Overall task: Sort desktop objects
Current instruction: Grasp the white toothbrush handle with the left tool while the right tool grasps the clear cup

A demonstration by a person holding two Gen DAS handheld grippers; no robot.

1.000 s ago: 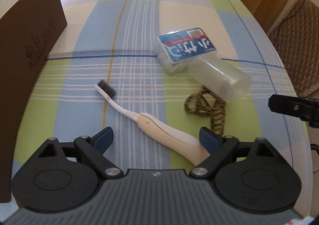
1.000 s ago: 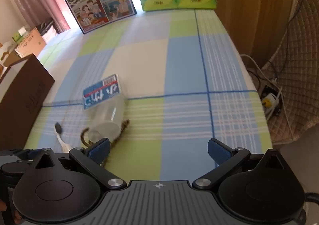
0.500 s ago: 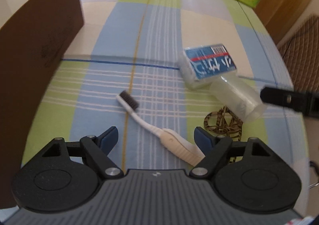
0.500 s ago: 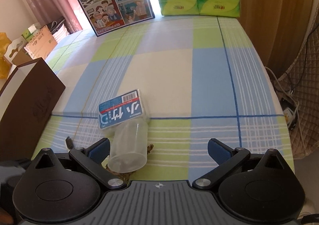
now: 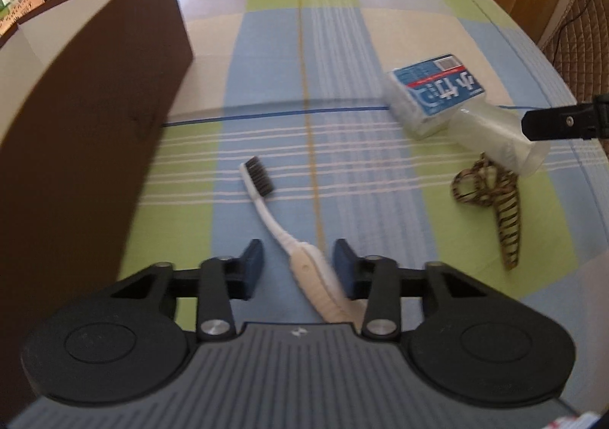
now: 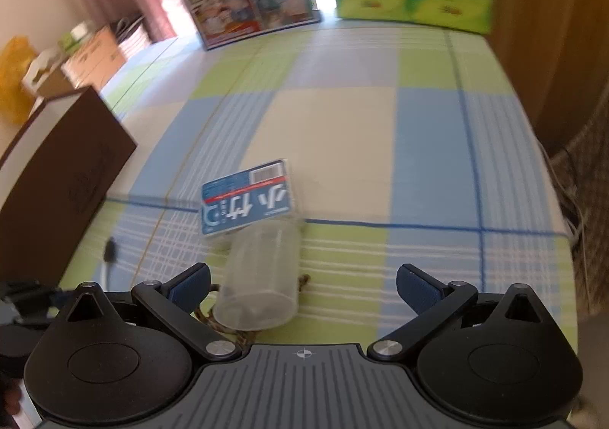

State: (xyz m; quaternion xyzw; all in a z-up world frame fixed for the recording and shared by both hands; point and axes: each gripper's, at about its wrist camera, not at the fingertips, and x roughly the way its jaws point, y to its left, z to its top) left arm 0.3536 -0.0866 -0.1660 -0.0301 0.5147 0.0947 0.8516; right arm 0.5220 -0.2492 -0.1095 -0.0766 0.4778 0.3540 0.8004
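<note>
**Toothbrush pick: approach stage**

Straddling the handle of the toothbrush, the left hand-held gripper is open, with a blue pad on each side of the handle. The right-hand pad looks to be at or nearly touching the handle; the left-hand pad stands clear of it. The toothbrush lies flat on the checked surface, bristle head pointing away, beside the brown box.

The right hand-held gripper is also open and holds nothing. A clear plastic cup lies on its side between the fingers, nearer the left one. The blue-labelled tissue pack touches the far end of the cup. A striped hair clip lies just beside the cup, partly under it.

Step in hand, as judged: securing the toothbrush, with the cup as the likely pick for the right side.

Next move calls for:
1. Centring the handle between the pads.
2. Closing squarely, since the handle is narrow and curved and may twist.
</note>
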